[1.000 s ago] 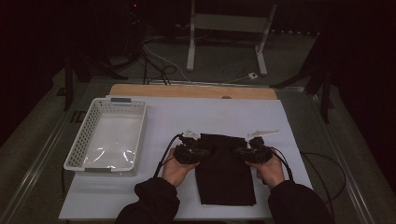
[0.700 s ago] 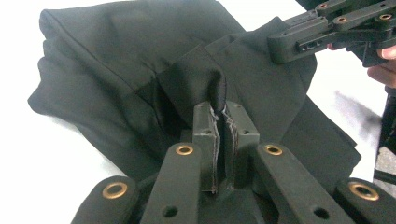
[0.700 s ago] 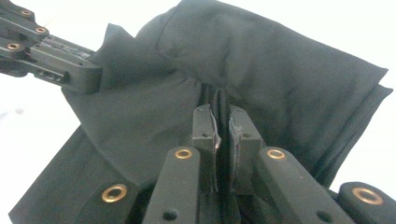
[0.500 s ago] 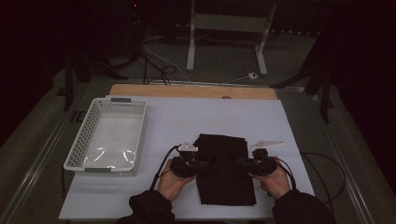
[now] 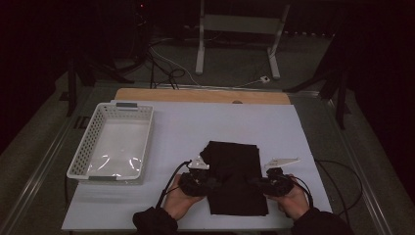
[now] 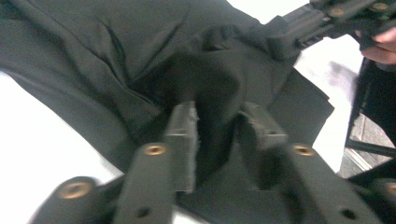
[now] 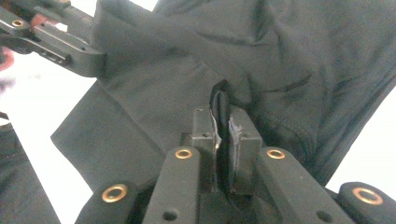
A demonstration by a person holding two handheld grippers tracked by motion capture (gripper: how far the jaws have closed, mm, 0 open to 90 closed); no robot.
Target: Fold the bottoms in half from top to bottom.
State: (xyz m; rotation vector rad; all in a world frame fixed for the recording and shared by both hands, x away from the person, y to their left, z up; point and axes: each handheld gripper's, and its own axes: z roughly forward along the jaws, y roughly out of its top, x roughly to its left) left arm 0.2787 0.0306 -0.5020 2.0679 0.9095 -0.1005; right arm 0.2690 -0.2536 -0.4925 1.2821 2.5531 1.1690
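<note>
Compared with a second ago, we see both hands drawn back toward the near edge of the table, and the near part of the black cloth [image 5: 235,176] pulled with them, so the folded piece now lies a little closer to the person than before. The cloth rests on the white table cover [image 5: 186,132], right of centre, with its far edge flat and its near half bunched between the two tools. We count one cloth, one white basket [image 5: 115,142], two grippers and two hands. The left gripper [image 5: 198,183] sits at the cloth's left edge; its jaws have just been opening, and in the left gripper view [image 6: 217,140] they stand apart with a fold of the fabric lying loosely between them, the pads not pressing on it as far as the blurred picture lets us judge. The right gripper [image 5: 274,185] is at the cloth's right edge, and in the right gripper view [image 7: 223,135] its jaws are pressed together on a thin doubled ridge of the black fabric, which stands up from between the pads. The left hand [image 5: 183,198] and the right hand [image 5: 293,198] come in from the bottom of the high view in dark sleeves. The basket stands well apart from the cloth, at the left side of the cover, with a clear plastic sheen on its floor. One cable trails from each gripper across the table.
</note>
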